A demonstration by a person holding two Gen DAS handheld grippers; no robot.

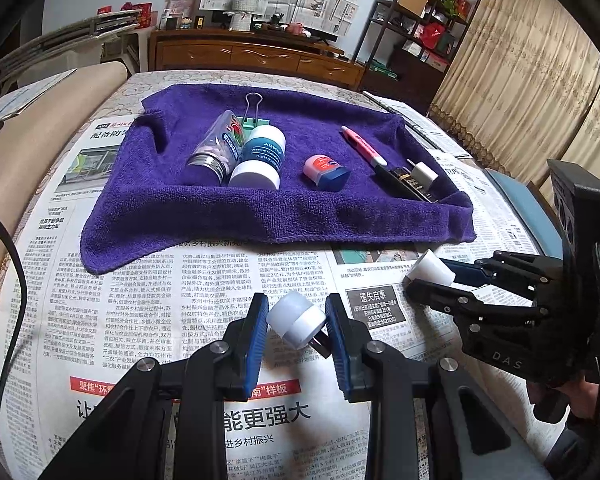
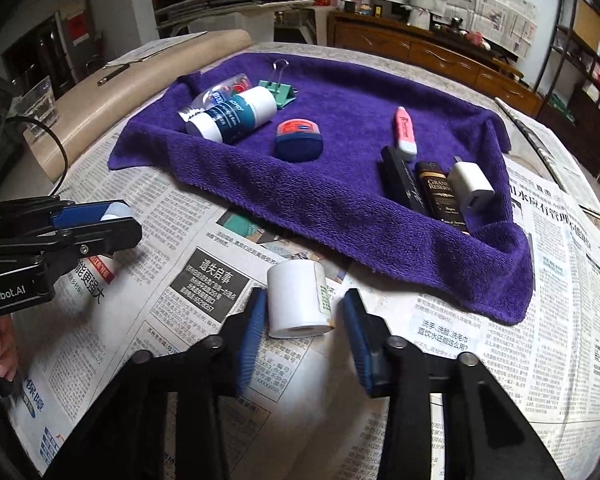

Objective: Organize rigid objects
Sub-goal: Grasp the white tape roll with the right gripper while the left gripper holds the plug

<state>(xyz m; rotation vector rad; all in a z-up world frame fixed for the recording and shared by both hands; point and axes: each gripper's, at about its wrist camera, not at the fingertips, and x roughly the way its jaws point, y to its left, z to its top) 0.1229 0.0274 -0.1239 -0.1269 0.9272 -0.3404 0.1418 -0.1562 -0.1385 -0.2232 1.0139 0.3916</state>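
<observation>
A purple towel (image 1: 260,208) (image 2: 340,192) lies on the newspaper-covered table and holds several items: a clear tube (image 1: 218,146), a teal-and-white jar (image 1: 260,158) (image 2: 236,114), a green binder clip (image 1: 254,120), a pink-and-blue tin (image 1: 326,172) (image 2: 299,140), a pink highlighter (image 1: 362,146) (image 2: 405,134), dark boxes (image 2: 436,192) and a white charger (image 1: 422,174) (image 2: 471,190). My left gripper (image 1: 296,326) (image 2: 112,220) is shut on a small white bottle (image 1: 296,320). My right gripper (image 2: 304,320) (image 1: 428,276) is open around a white paper roll (image 2: 298,300), which lies on the newspaper.
A beige chair back (image 1: 40,128) stands at the table's left edge, with a glass (image 2: 40,104) behind it. A wooden sideboard (image 1: 252,56) and shelves (image 1: 428,28) stand beyond the table. Newspaper (image 1: 140,320) covers the tabletop around the towel.
</observation>
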